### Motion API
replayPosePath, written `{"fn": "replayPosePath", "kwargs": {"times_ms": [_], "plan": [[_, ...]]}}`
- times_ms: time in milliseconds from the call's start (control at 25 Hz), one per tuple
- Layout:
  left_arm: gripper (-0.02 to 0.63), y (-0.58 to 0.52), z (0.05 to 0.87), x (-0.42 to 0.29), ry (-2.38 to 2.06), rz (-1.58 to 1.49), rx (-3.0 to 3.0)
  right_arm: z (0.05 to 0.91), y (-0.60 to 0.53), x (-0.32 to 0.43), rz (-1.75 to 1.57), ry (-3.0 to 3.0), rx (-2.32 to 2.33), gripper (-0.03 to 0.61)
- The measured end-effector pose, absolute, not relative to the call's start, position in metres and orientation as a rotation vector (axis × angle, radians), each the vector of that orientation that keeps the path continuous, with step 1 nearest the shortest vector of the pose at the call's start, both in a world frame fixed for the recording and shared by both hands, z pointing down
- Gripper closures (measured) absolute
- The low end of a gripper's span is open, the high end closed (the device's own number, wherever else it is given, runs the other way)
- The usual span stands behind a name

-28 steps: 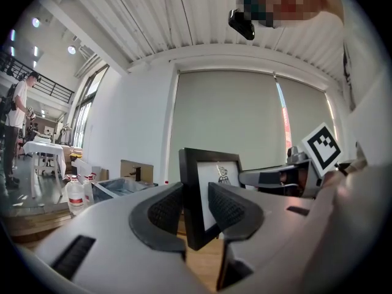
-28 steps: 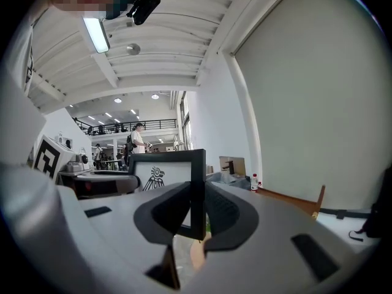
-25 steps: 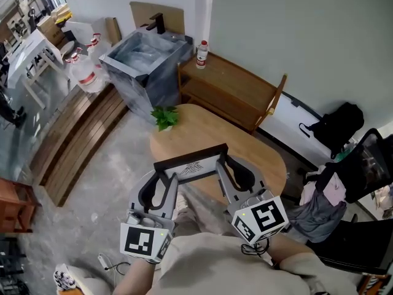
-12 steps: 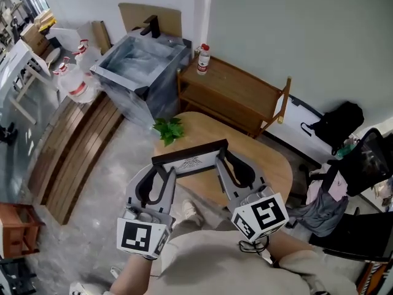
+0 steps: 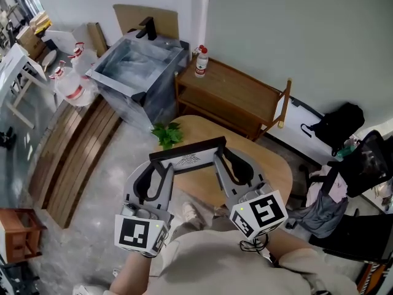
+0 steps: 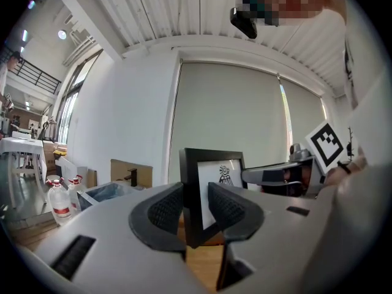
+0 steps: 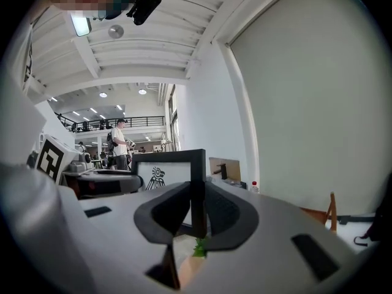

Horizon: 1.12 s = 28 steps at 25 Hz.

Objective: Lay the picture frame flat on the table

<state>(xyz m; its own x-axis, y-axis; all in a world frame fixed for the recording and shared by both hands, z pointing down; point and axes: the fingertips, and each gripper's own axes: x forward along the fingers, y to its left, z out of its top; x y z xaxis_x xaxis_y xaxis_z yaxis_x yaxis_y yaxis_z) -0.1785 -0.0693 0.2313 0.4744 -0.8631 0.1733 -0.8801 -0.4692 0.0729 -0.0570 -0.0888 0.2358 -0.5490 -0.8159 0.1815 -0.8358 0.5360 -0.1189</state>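
The picture frame is black with a white print and stands upright in the air over the near edge of the round wooden table. My left gripper is shut on its left edge, my right gripper on its right edge. In the left gripper view the frame sits pinched between the ribbed pads of the left gripper. In the right gripper view the frame's side bar is clamped in the right gripper.
A small green plant stands at the table's far left edge. Behind it are a wooden bench with a bottle, and a wrapped sink unit. Chairs with clothes and a bag stand to the right.
Both grippers have carried the frame forward toward the table, and the room has shifted in view. Both grips on the frame look the same.
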Motion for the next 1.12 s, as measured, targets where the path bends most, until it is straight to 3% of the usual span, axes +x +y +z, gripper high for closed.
{"fn": "replayPosePath", "kwargs": {"times_ms": [720, 1120], "plan": [[0.489, -0.124, 0.254, -0.137, -1.56, 0.225, 2.484, 0.256, -0.148, -0.016, 0.299, -2.618, 1.377, 0.523], [0.489, -0.19, 0.32, -0.131, -1.508, 0.332, 2.361, 0.317, -0.212, -0.01, 0.394, -2.485, 1.337, 0.525]]}}
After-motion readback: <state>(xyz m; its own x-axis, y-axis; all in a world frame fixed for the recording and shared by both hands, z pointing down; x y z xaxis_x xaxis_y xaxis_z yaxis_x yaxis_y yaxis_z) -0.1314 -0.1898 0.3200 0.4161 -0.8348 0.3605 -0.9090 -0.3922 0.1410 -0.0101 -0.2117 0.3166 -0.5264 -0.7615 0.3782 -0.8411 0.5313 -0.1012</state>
